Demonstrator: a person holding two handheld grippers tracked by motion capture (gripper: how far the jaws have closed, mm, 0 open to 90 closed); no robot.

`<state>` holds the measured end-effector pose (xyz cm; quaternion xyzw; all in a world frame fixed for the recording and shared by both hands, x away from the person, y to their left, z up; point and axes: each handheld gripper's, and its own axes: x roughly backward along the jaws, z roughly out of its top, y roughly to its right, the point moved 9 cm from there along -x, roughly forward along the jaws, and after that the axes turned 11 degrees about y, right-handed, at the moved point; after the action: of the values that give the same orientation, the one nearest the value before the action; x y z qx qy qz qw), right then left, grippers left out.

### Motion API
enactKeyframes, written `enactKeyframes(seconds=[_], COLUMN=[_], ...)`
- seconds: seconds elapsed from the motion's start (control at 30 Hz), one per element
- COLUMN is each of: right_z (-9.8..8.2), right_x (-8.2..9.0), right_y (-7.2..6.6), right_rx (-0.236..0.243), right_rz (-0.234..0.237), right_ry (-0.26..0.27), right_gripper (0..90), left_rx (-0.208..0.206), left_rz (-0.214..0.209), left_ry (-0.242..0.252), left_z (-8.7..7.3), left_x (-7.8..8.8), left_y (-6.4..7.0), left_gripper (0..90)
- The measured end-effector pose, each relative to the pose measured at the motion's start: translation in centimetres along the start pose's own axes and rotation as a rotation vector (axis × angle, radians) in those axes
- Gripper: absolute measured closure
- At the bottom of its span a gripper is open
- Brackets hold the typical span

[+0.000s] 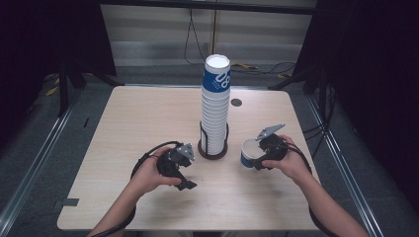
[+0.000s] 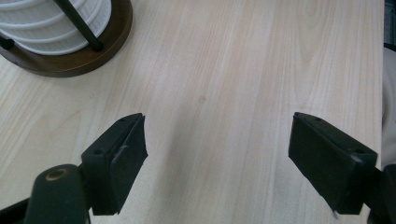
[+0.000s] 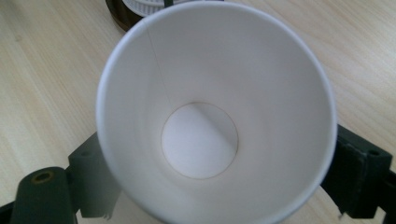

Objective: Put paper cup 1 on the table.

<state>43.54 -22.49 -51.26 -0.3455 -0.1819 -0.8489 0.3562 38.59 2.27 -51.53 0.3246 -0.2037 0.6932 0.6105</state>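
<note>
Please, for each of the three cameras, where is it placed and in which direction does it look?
High view: above the person's side, looking forward and down on the table; both forearms enter from below.
Left gripper view: rides the left gripper, looking down at bare tabletop; open black jaws show.
Right gripper view: rides the right gripper, looking into the held paper cup.
Shared: all show the cup stack in its holder.

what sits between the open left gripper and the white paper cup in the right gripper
In the high view, the tall stack of cups on its round brown holder stands between left gripper and paper cup, set slightly farther back.
</note>
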Motion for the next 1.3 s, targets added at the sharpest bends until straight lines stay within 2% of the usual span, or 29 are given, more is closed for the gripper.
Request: enactKeyframes(seconds=[0.03, 0.1, 0.33, 0.83, 0.97, 1.3], right_z=[0.0, 0.0, -0.3, -1.1, -1.3, -2.0], right_x=[-0.1, -0.4, -0.9, 1.4, 1.9, 3.0], right_y=[0.1, 0.4, 0.7, -0.9, -0.9, -0.8], right_rx=[0.007, 0.004, -0.015, -0.023, -0.015, -0.035], right_rz=[-0.001, -0.015, -0.015, 0.017, 0.011, 0.003], right_ry=[-0.001, 0.006, 0.022, 0.021, 0.027, 0.031], right_gripper=[13.2, 13.6, 13.6, 12.8, 12.9, 13.0], left_rx=[0.01, 0.007, 0.01, 0.007, 0.005, 0.001], left_rz=[0.006, 0.004, 0.003, 0.004, 0.01, 0.013], left_ry=[0.003, 0.001, -0.001, 0.0, 0.008, 0.009], left_z=[0.0, -0.1, -0.2, 0.6, 1.0, 1.5], left_x=[0.0, 0.1, 0.2, 0.2, 0.4, 0.6], left_y=[0.0, -0.1, -0.3, -0.3, -0.3, -0.4], left_gripper=[19.1, 19.1, 19.1, 19.1, 19.1, 19.1])
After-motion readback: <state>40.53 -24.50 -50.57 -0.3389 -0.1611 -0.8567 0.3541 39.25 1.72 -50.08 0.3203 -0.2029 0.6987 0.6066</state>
